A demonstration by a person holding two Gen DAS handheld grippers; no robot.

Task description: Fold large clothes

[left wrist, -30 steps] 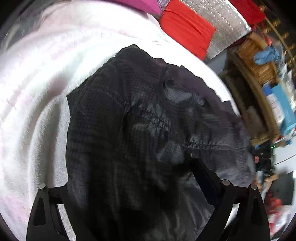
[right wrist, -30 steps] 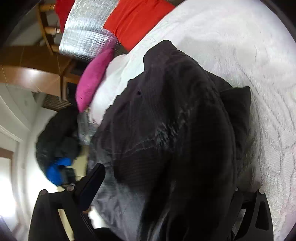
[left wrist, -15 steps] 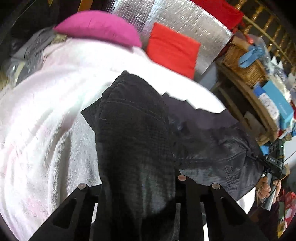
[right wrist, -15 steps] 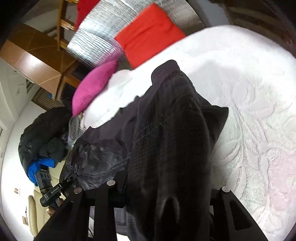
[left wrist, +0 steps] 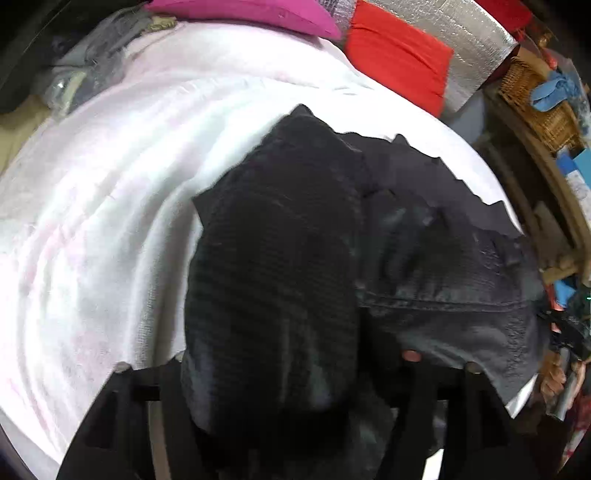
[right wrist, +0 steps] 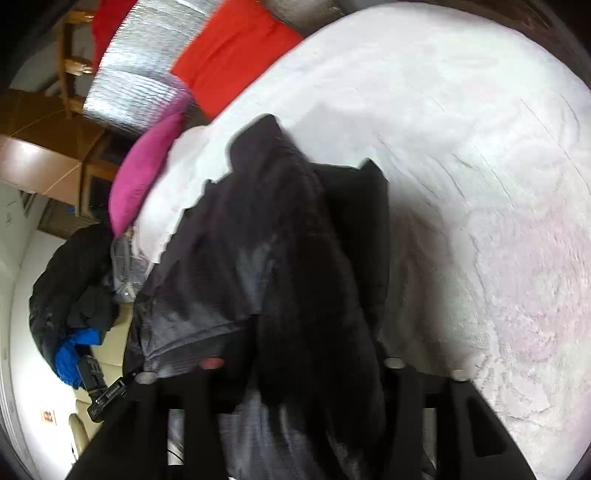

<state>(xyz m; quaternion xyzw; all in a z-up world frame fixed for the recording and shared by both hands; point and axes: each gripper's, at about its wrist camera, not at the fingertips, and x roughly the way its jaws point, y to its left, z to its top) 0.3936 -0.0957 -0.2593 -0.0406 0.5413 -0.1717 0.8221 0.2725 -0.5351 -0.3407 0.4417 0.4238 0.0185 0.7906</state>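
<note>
The dark garment (left wrist: 280,280) lies partly on the white bedspread (left wrist: 110,221) and partly lifted, a big black quilted-looking piece, likely a jacket. Its long axis runs from the grippers at 6 o'clock up toward 12 o'clock in both wrist views, ending in a peak that points at the cushions by the head of the bed. In the left wrist view a thick black roll of cloth rises straight between the fingers, and the greyer, flatter part of the garment spreads off toward 3 o'clock. In the right wrist view the mirror holds: the black fold (right wrist: 306,280) climbs from 6 to 12, with the grey panel trailing to 9 o'clock, over the bed's edge.

The left gripper (left wrist: 291,373) is pinching the near hem of that roll; cloth fills the gap between its fingers. The right gripper (right wrist: 299,369) likewise has fabric bunched between its fingers and looks clamped on it, though the contact itself is buried in cloth.

Both tools sit at the near edge, about equally close, so I judge the coming move is to carry that edge forward, toward 12, and lay it over the far part.

Beyond the peak, a pink cushion (left wrist: 240,11) sits at 11 o'clock, a red cushion (left wrist: 399,70) at 1 o'clock.
</note>
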